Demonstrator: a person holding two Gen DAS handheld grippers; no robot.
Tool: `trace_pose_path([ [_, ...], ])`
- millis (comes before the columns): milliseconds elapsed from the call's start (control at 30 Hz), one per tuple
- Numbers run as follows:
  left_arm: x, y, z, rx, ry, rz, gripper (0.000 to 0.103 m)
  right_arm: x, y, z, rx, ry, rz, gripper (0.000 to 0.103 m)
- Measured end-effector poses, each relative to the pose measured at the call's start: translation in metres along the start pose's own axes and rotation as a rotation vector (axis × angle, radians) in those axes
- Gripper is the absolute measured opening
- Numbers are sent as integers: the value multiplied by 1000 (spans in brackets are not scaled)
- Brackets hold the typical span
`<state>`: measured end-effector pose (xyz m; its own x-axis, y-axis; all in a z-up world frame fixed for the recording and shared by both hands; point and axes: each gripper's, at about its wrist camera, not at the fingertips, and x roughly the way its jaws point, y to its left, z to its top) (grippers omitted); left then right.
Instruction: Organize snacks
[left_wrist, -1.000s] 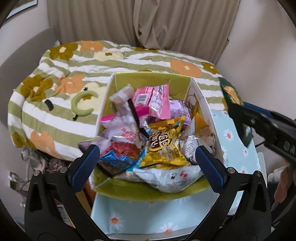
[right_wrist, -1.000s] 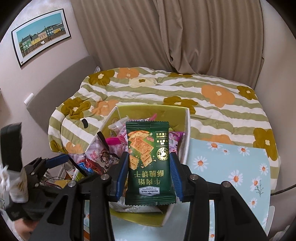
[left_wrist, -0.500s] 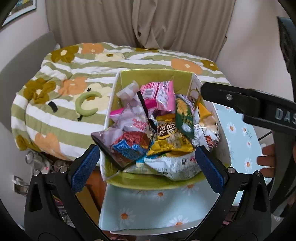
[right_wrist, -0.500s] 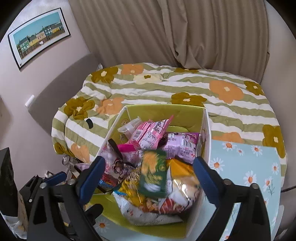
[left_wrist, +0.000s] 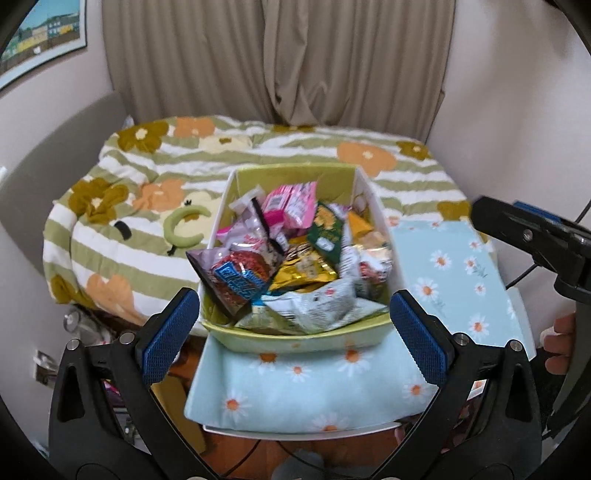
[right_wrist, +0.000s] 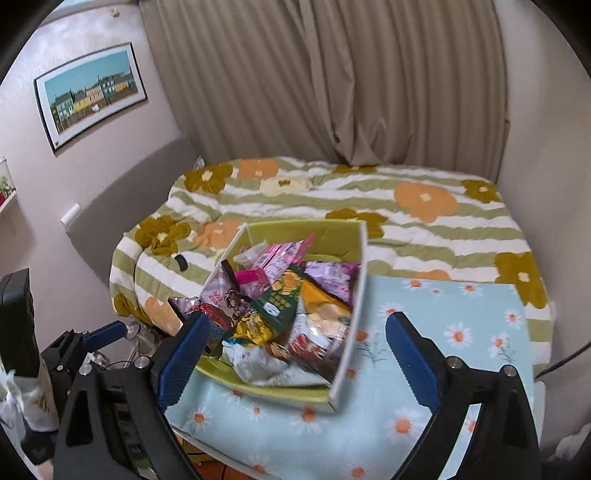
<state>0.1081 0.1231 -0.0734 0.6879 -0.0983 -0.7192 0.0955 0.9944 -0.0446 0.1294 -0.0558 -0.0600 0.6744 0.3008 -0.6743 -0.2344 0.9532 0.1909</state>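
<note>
A dark green cracker packet (left_wrist: 325, 232) lies on top of the snack pile inside a white box with a yellow-green lining (left_wrist: 364, 192). Its long axis runs from the box's far side toward the near side, slightly tilted, with the printed face up; a round pale emblem shows near its lower end, but the writing is too blurred to read. Around it in the box sit a pink packet (left_wrist: 291, 201) toward the far wall, a gold packet (left_wrist: 303, 271) just nearer than the green one, a red and blue packet (left_wrist: 236, 275) at the box's left edge, and a pale crinkled bag (left_wrist: 317, 308) against the near wall. None of their lettering is legible.

The box stands on a surface covered by a light blue daisy-print cloth (left_wrist: 303, 391), next to a bed with a green-striped flowered quilt (left_wrist: 122, 206).

The right hand-held gripper (right_wrist: 293, 354) hovers over the box's near edge, angled downward, jaws spread wide and holding nothing. The left hand-held gripper (left_wrist: 295, 332) hovers likewise near the box's near wall, jaws wide apart and empty.
</note>
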Motion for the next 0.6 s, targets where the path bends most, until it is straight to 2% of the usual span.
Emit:
trace_pose_path([
  [267, -58, -25, -6, -12, -127, -33, 102, -80, -29, -23, 16, -98, -140, 95],
  [367, -75, -36, -8, 2, -173, -24, 102, -97, -36, -34, 12, -113, -202, 103],
  [600, -93, -54, -15, 28, -223, -12, 102, -116, -51, -53, 32, -140, -261, 103],
])
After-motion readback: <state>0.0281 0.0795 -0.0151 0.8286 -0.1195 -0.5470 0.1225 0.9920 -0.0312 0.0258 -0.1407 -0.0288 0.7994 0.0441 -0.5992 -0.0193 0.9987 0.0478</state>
